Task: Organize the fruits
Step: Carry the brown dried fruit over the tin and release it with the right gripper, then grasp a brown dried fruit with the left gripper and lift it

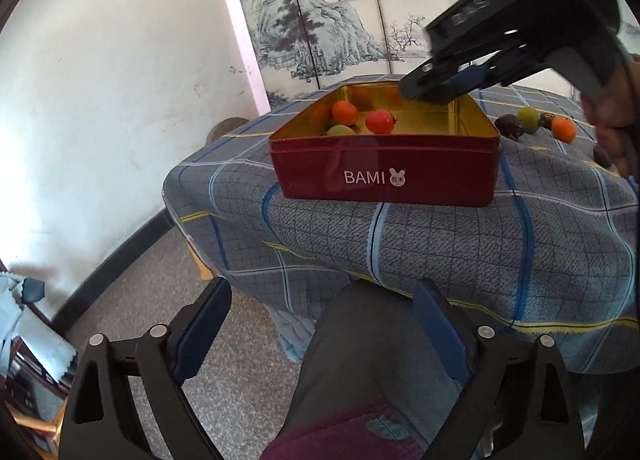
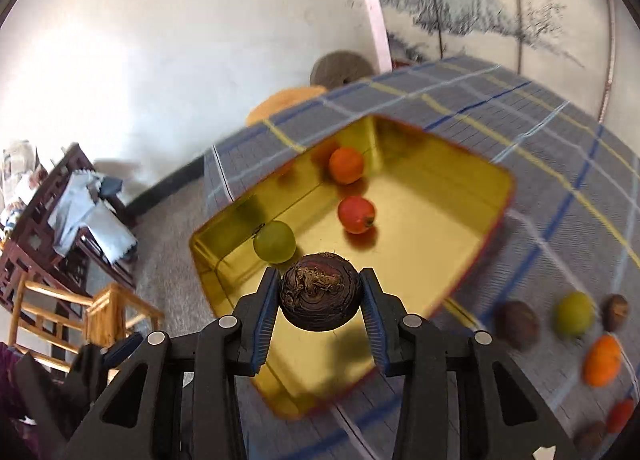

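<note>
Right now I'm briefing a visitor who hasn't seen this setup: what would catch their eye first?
Probably the red tin marked BAMI on the checked tablecloth, its gold inside holding an orange fruit, a red one and a green one. Next, the dark brown fruit clamped in the right gripper above the tin.

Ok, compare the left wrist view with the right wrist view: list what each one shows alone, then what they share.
Left wrist only: the BAMI label on the tin's red front, the open left gripper off the table edge, and the right gripper's outside over the tin.

Right wrist only: the dark brown fruit clamped in the right gripper, a wooden chair.

Both: the tin, its orange, red and green fruits, the checked cloth.
</note>
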### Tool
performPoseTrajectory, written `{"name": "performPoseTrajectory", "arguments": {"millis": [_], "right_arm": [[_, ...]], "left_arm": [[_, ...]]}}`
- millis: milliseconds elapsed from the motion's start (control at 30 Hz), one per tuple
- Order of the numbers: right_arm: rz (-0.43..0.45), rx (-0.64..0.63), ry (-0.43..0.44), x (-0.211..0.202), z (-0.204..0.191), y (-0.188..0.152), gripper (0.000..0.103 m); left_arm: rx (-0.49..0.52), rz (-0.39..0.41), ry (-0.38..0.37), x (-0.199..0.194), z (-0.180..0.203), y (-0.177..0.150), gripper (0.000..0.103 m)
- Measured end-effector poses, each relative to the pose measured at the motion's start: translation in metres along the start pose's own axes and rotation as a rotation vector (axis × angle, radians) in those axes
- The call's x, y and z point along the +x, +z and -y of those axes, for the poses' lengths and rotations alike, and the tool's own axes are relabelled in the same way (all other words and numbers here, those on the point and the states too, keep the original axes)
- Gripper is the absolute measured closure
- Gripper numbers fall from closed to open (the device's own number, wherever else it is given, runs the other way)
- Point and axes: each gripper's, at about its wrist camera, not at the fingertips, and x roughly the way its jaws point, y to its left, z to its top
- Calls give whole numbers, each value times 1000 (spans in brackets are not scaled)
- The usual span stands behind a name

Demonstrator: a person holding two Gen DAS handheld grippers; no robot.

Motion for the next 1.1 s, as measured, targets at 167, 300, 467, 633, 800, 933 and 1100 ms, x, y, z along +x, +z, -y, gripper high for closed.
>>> {"name": "performPoseTrajectory", "arguments": {"millis": [167,300,467,633,800,933,1100], "right_arm": [[-49,11,-20,30,-2,9,65],[-53,20,-19,36,-3,14,63],[-4,30,12,26,-6,18,57],[89,54,26,-8,-1,8,35],[178,94,-41,-64,29,-34,14],[210,160,-178,-113,73,-85,5],[156,337,-432,-172,154,-155,3]], "left_arm": [[-27,-39,-18,9,-7,0,10],[-22,-49,-23,11,-6,0,10],[-27,-56,-28,11,-7,-1,8],[-25,-67,-29,13,-7,-1,7],[-18,-65,-33,14,-5,0,6],[-13,-56,-55,12,-5,0,6],[54,8,-124,-5,6,9,6]]}}
